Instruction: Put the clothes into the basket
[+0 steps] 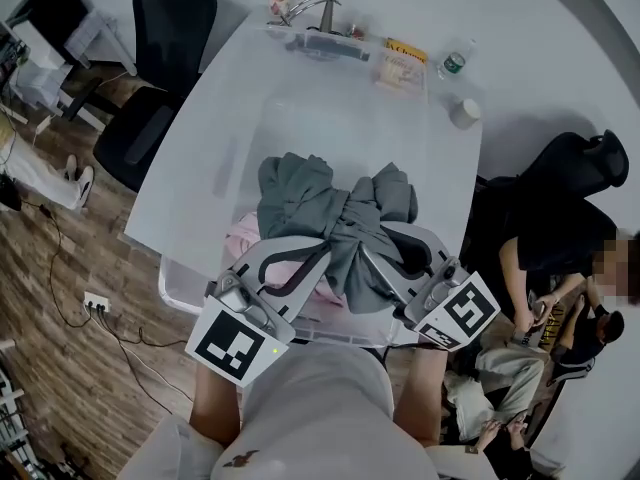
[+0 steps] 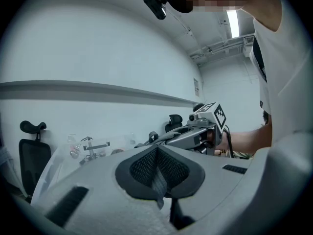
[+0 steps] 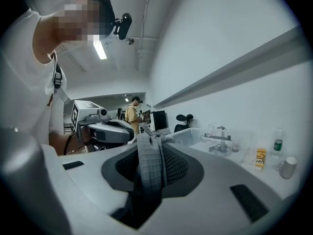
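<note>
A grey garment (image 1: pixel 330 208) hangs bunched between my two grippers, over a clear plastic basket (image 1: pixel 178 293) at the table's near edge. Pink cloth (image 1: pixel 243 236) lies inside the basket under it. My left gripper (image 1: pixel 318 258) is shut on a strip of the grey fabric (image 2: pixel 157 177). My right gripper (image 1: pixel 376 252) is shut on a fold of the same waffle-textured fabric (image 3: pixel 148 163). The two grippers point towards each other and stand close together. Each appears in the other's view: the right gripper (image 2: pixel 198 135) and the left gripper (image 3: pixel 105 131).
A white table (image 1: pixel 200 158) holds a metal stand (image 1: pixel 312 8), a yellow box (image 1: pixel 402 63), a bottle (image 1: pixel 455 61) and a cup (image 1: pixel 465 113) at its far end. A black office chair (image 1: pixel 160 78) stands at the left. People sit at the right (image 1: pixel 545 258).
</note>
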Action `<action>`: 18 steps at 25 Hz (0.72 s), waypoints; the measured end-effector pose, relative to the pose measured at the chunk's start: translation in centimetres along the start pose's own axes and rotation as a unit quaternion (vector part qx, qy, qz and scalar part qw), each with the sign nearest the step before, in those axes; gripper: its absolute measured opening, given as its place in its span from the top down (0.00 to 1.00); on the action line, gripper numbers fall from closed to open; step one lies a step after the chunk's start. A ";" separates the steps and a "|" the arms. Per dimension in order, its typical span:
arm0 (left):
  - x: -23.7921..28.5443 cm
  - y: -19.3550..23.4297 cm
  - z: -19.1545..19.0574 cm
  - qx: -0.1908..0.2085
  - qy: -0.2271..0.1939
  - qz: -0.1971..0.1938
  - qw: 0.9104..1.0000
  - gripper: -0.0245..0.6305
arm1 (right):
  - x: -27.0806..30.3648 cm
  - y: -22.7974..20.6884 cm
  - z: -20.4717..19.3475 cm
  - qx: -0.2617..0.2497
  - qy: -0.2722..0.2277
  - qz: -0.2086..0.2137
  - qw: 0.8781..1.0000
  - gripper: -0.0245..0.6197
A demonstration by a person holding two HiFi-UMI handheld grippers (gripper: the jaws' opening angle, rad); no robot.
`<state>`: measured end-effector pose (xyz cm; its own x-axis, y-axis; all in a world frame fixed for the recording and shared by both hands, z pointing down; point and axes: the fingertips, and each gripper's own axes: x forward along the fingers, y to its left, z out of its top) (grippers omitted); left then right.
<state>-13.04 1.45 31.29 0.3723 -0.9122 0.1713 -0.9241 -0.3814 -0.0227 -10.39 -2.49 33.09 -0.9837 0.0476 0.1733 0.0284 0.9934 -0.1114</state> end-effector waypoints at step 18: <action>-3.1 2.1 -3.5 -0.043 0.018 0.047 0.998 0.95 | 5.0 2.7 -6.7 -0.040 0.161 0.048 0.985 0.82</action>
<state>-16.42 4.01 34.15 0.2827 -0.9366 0.2072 -0.9591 -0.2799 0.0433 -14.03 1.09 40.23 -0.8686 0.1588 0.4694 0.1448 0.9873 -0.0660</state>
